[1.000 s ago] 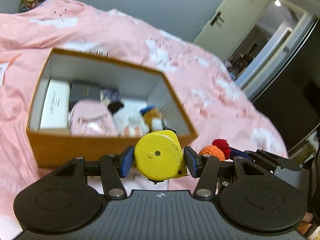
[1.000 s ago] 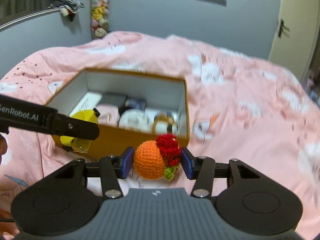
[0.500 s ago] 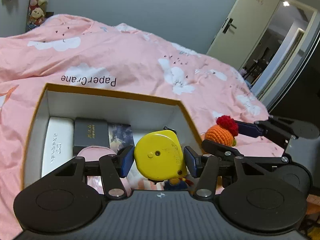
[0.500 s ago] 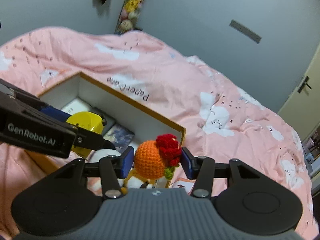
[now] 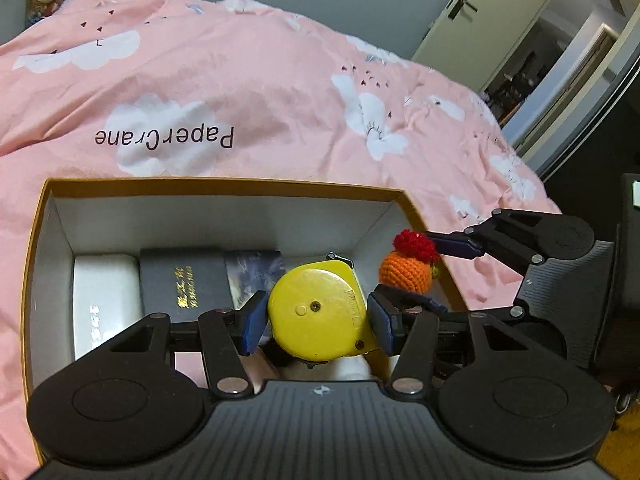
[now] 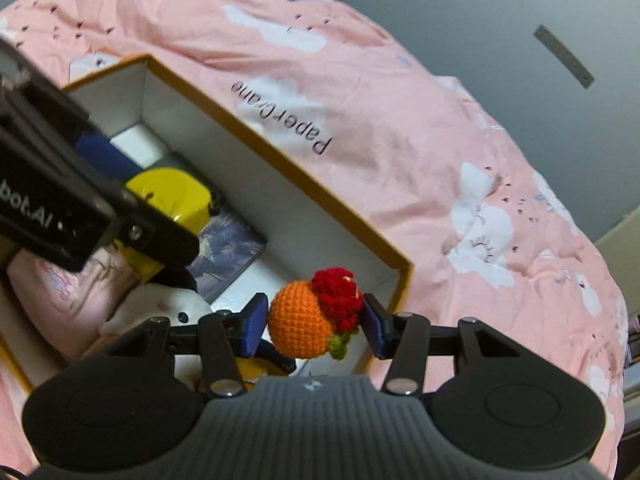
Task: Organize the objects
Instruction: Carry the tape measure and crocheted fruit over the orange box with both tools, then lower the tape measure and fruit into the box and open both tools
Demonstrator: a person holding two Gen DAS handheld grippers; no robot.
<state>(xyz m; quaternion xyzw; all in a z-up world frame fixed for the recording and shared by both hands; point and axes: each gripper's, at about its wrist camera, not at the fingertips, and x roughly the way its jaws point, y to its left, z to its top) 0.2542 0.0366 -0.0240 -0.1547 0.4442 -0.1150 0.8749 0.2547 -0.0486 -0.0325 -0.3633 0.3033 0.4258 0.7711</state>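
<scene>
My left gripper (image 5: 318, 320) is shut on a yellow tape measure (image 5: 320, 312) and holds it over the open cardboard box (image 5: 224, 186). My right gripper (image 6: 314, 326) is shut on an orange crocheted ball with a red top (image 6: 310, 322), above the box's right end. In the left wrist view the crocheted ball (image 5: 406, 268) and the right gripper's fingers (image 5: 460, 246) hang just right of the tape measure. In the right wrist view the tape measure (image 6: 172, 196) shows behind the left gripper's body.
The box (image 6: 280, 168) lies on a pink bedspread (image 5: 240, 80) with white clouds. Inside lie a white case (image 5: 102, 300), a dark booklet (image 5: 186, 284), a picture card (image 6: 228, 252), a pink pouch (image 6: 64, 292) and a white plush (image 6: 168, 304). A door (image 5: 472, 4) stands far right.
Both grippers have moved forward from the box's near side to above its inside, still holding their objects. The right gripper has rolled, tilting its view of the box.
</scene>
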